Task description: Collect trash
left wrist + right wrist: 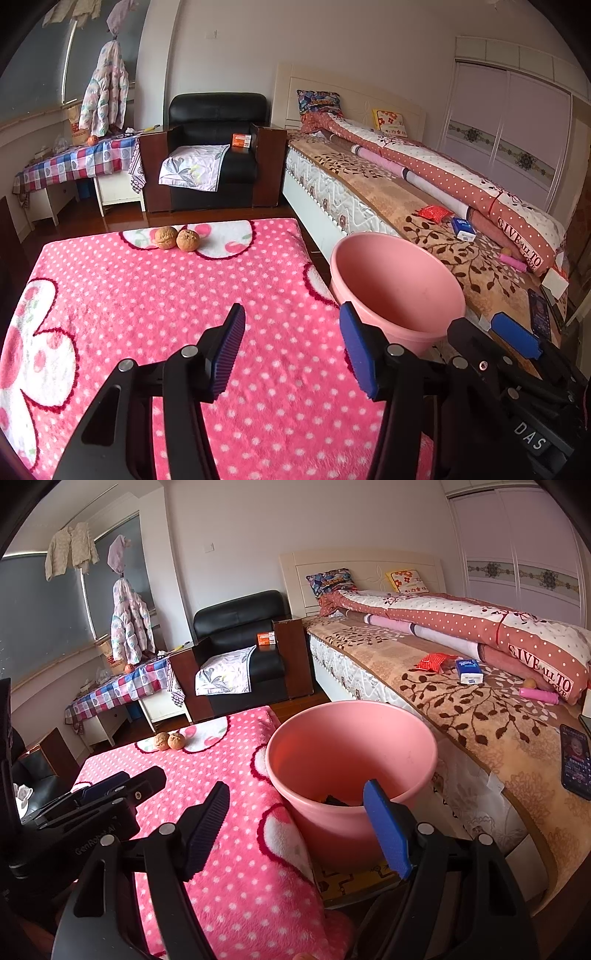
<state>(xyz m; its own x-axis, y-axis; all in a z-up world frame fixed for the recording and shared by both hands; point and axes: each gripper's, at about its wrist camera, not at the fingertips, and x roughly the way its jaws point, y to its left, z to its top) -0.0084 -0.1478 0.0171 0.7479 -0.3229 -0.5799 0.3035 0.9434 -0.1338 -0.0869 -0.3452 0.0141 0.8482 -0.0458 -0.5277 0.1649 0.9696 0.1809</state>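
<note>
1. Blue ribbed pads line both claws. The left claw (291, 347) stands wide apart with nothing between its pads, hanging over the pink polka-dot blanket (147, 314) that covers the table; its jaws are closing slightly.
2. The right claw (299, 825) is also spread wide and holds nothing. Its left finger sits over the blanket's edge, and its right finger (388, 834) overlaps the near rim of the pink bucket (351, 746).
3. Just ahead of the right claw, the bucket stands between the table and the bed (480, 731). Something dark lies at its bottom (338, 799); what it is cannot be told.
4. From the left wrist view, the same bucket (395, 284) is ahead and to the right of the left claw, and the right claw's blue pad (515, 334) shows just beyond it at the right.
5. Well ahead of the left claw and a little left, two walnuts (177, 239) lie touching each other near the far edge of the blanket, on a white flower patch.
6. To the right of both claws, on the bed's leaf-patterned cover, lie a red packet (434, 661), a blue and white box (469, 672), a pink tube (539, 695) and a phone (576, 760). A rolled dotted quilt (480, 627) runs along behind them.
7. Far ahead, a black armchair (216, 147) holds a folded floral cloth and an orange box (242, 140). Left of it stands a side table under a checked cloth (74, 162).
</note>
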